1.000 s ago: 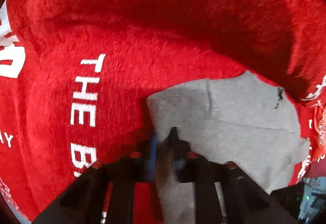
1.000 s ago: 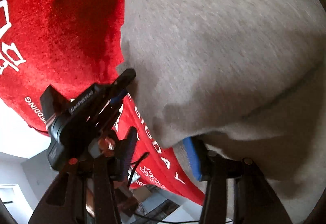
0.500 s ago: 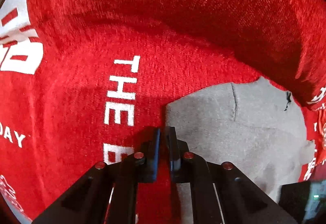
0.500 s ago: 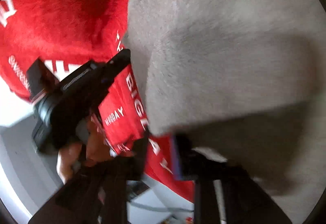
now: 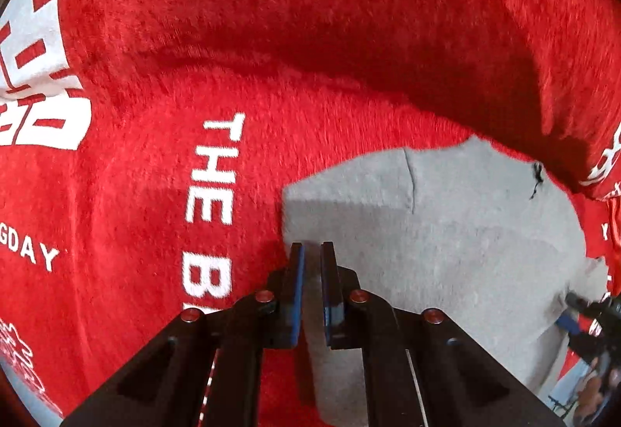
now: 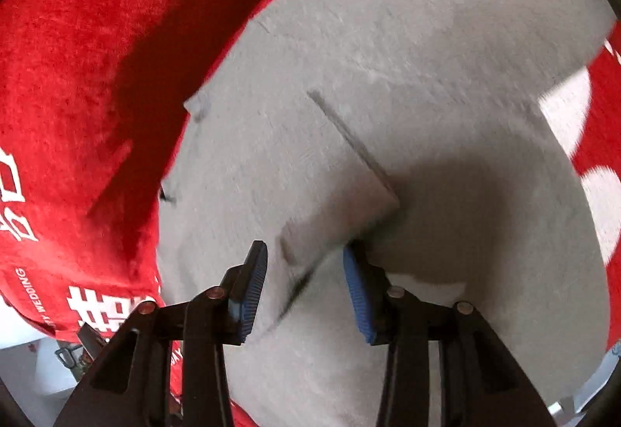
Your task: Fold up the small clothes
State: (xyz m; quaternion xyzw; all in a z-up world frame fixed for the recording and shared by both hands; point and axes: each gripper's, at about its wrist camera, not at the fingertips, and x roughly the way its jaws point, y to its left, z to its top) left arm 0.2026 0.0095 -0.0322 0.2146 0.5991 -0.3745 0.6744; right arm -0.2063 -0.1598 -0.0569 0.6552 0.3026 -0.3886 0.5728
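Red printed blanket [image 5: 155, 163] is spread under all. Grey garment [image 5: 446, 241] lies on it, one flap doubled over. Mid-fold is judged. R gripper [image 6: 304, 268] jaws stand apart & are closing, flap corner between. L gripper [image 5: 312, 256] is near-shut, empty, at garment edge. Next, flap needs pinching & carrying across. Blanket ridge behind may snag.

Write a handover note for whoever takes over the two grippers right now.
Left gripper: shut, empty, over the edge of the grey garment.
Right gripper: jaws apart but closing; a folded flap lies between them, not pinched.
The garment lies on the red printed blanket.
Done: at least one fold is in; layers overlap.
Left: grip the flap, finish folding, probably flatten.
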